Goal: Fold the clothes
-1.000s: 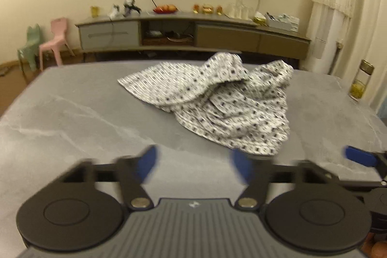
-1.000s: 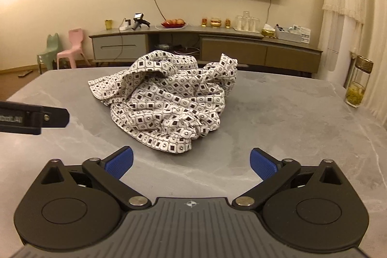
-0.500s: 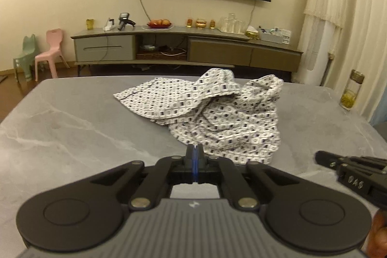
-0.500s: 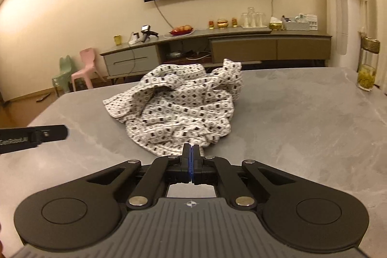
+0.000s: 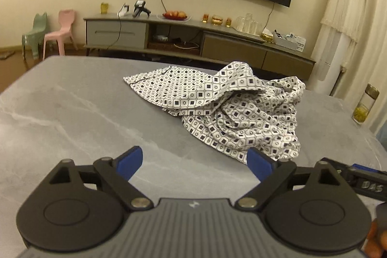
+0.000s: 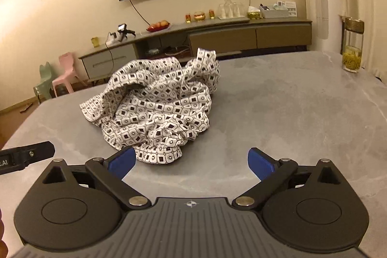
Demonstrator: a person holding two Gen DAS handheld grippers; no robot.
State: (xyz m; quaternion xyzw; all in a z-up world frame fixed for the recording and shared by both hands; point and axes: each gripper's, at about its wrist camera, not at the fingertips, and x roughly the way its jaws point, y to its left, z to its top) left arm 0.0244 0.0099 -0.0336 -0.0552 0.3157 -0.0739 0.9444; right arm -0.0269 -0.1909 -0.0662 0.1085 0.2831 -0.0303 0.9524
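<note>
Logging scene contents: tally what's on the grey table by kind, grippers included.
Patterned garment: 1
Glass bottle: 1
Hand-held gripper, left and right, both open above the table: 2
Total: 4

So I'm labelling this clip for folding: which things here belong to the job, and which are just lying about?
Part of the job:
patterned garment, crumpled on the grey table
left gripper, open
right gripper, open

Just lying about:
glass jar at the table's far right edge
pink chair
green chair
fruit plate on the sideboard

left gripper (image 5: 195, 163) reopened, right gripper (image 6: 191, 162) reopened, both empty
</note>
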